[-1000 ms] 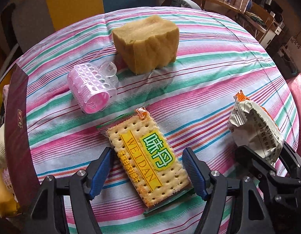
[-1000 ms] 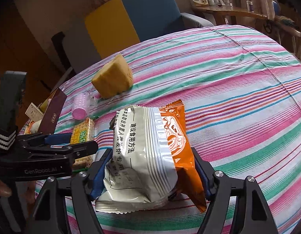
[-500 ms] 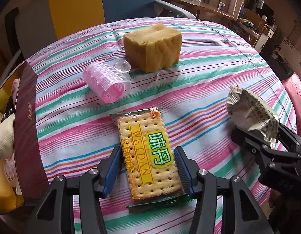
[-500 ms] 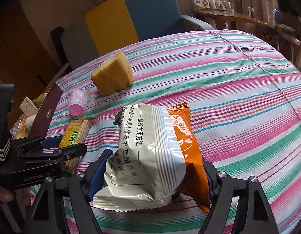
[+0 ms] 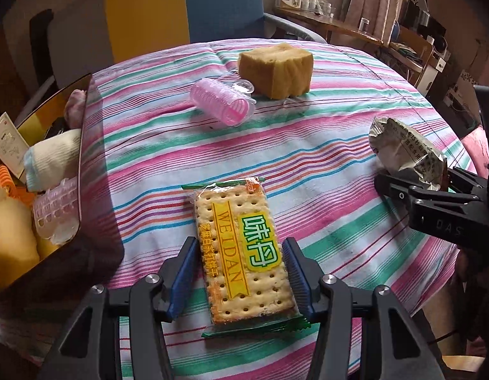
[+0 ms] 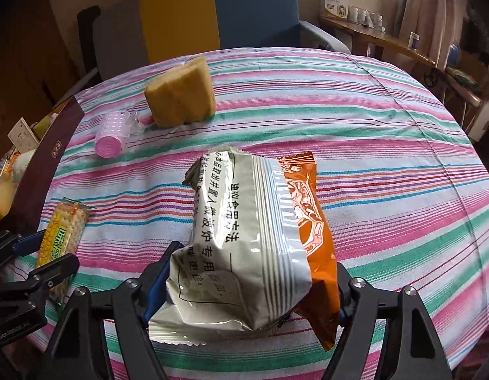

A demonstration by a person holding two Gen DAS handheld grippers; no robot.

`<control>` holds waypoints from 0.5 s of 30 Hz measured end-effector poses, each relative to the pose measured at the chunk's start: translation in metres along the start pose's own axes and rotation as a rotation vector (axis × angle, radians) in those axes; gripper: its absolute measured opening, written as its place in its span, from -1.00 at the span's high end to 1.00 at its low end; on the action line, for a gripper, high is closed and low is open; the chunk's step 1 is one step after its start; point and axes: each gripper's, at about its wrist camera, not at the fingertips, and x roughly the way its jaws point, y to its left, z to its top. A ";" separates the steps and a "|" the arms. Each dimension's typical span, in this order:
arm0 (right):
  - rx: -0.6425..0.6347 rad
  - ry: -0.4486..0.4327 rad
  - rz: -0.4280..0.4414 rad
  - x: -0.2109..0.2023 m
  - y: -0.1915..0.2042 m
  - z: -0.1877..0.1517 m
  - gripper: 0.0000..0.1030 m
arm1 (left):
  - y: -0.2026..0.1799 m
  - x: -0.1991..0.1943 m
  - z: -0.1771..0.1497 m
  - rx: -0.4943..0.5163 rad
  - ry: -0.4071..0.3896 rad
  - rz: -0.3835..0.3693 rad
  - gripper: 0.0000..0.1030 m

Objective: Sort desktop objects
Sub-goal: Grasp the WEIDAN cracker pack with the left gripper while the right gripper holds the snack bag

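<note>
Left view: R gripper (image 5: 415,186) cut off by right edge; its pads hidden behind the bag (image 5: 406,148). Box (image 5: 86,164) at left cropped, contents partly hidden by its wall. Right view: bag hides R pads, so contact can't be seen; cracker pack (image 6: 65,231) near end hidden by L gripper (image 6: 44,253), itself cropped at left.

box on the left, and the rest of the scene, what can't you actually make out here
- Box, left wrist view: its contents run past the left edge; its dark wall hides the lower part.
- Snack bag, right wrist view: it covers the right hand-held gripper pads, so contact is unseen.
- Cracker packet, left wrist view: small print is unreadable; whether the left hand-held gripper pads touch it is unclear.
- Clear item behind the pink roller: too blurred.
</note>
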 end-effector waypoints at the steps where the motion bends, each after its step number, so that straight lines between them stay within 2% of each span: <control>1: -0.008 -0.005 -0.007 -0.002 0.004 -0.002 -0.44 | 0.003 -0.001 -0.002 -0.006 -0.007 0.000 -0.07; 9: -0.086 -0.043 -0.048 -0.008 0.038 -0.018 -0.36 | 0.012 -0.003 -0.010 -0.033 -0.040 -0.022 -0.08; 15: -0.053 -0.017 0.000 -0.005 0.031 -0.013 -0.47 | 0.014 -0.004 -0.010 -0.052 -0.046 -0.044 -0.15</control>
